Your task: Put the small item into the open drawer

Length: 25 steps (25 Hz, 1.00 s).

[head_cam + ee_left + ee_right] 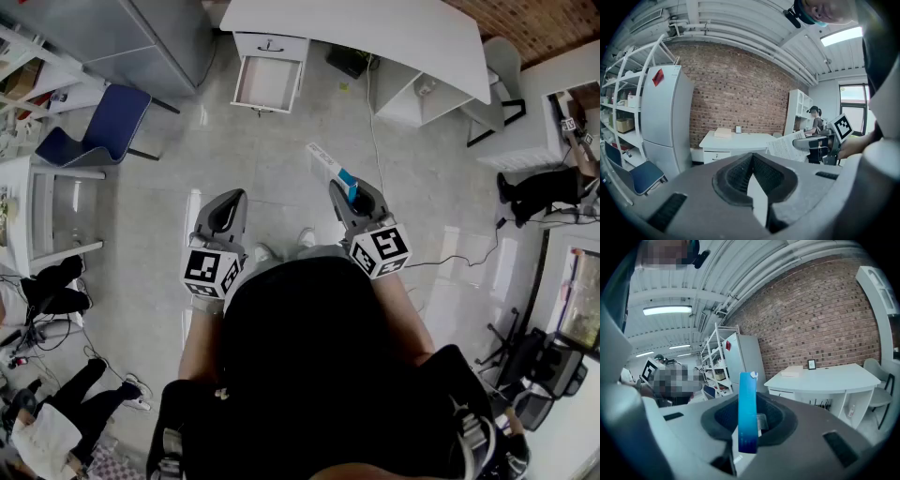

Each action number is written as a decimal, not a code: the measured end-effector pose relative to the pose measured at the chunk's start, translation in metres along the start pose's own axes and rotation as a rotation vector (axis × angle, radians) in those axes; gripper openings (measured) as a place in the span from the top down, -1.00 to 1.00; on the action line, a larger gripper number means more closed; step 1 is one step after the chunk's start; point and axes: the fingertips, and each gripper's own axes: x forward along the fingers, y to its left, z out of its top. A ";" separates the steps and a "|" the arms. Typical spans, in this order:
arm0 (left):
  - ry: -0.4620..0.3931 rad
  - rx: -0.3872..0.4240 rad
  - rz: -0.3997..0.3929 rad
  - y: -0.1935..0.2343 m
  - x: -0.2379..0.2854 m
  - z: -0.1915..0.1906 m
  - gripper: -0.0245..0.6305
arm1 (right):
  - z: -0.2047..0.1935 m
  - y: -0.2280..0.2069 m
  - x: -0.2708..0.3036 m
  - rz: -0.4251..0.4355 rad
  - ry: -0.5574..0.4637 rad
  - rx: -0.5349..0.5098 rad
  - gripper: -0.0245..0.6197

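My right gripper (343, 192) is shut on a flat blue-and-white pack (331, 167) that sticks out ahead of its jaws toward the desk. In the right gripper view the blue pack (747, 413) stands edge-on, clamped between the pads. My left gripper (232, 199) is level with it to the left, shut and empty; in its own view the jaws (752, 161) meet with nothing between them. The open drawer (267, 82) is pulled out from the white desk (394, 37), well ahead of both grippers across bare floor. Its inside looks empty.
A blue chair (103, 127) and a grey fridge (150, 33) stand at the far left, with white shelving (42, 202) on the left. A white chair (502, 70) is right of the desk. Cables (450, 255) run over the floor. People sit at the right and lower left.
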 end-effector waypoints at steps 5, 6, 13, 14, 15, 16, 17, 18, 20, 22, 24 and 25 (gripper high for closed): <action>0.014 -0.022 -0.007 -0.003 0.014 0.000 0.92 | 0.002 -0.009 0.000 0.012 -0.010 0.009 0.67; 0.014 -0.027 -0.003 -0.005 0.016 0.001 0.92 | 0.003 -0.011 -0.001 0.014 -0.011 0.007 0.67; 0.018 -0.013 0.016 -0.017 0.041 0.010 0.92 | 0.009 -0.044 -0.006 0.012 -0.031 0.026 0.66; 0.020 -0.007 0.017 -0.019 0.045 0.011 0.92 | 0.009 -0.047 -0.006 0.015 -0.031 0.026 0.66; 0.022 -0.003 0.019 -0.021 0.048 0.012 0.92 | 0.009 -0.050 -0.006 0.018 -0.030 0.023 0.66; 0.023 -0.001 0.021 -0.022 0.050 0.013 0.92 | 0.009 -0.053 -0.005 0.021 -0.027 0.020 0.66; 0.023 0.000 0.023 -0.022 0.053 0.014 0.92 | 0.008 -0.055 -0.003 0.023 -0.023 0.017 0.66; 0.024 0.000 0.024 -0.021 0.056 0.016 0.92 | 0.008 -0.058 -0.001 0.024 -0.019 0.015 0.66; 0.023 -0.004 0.027 -0.017 0.062 0.018 0.92 | 0.009 -0.063 0.006 0.023 -0.010 0.017 0.66; 0.022 -0.010 0.028 -0.010 0.068 0.019 0.92 | 0.010 -0.066 0.015 0.022 -0.004 0.016 0.66; 0.022 -0.015 0.027 0.001 0.075 0.019 0.92 | 0.013 -0.068 0.026 0.019 0.000 0.014 0.66; 0.023 -0.015 0.026 0.007 0.079 0.019 0.92 | 0.014 -0.069 0.033 0.017 0.001 0.011 0.66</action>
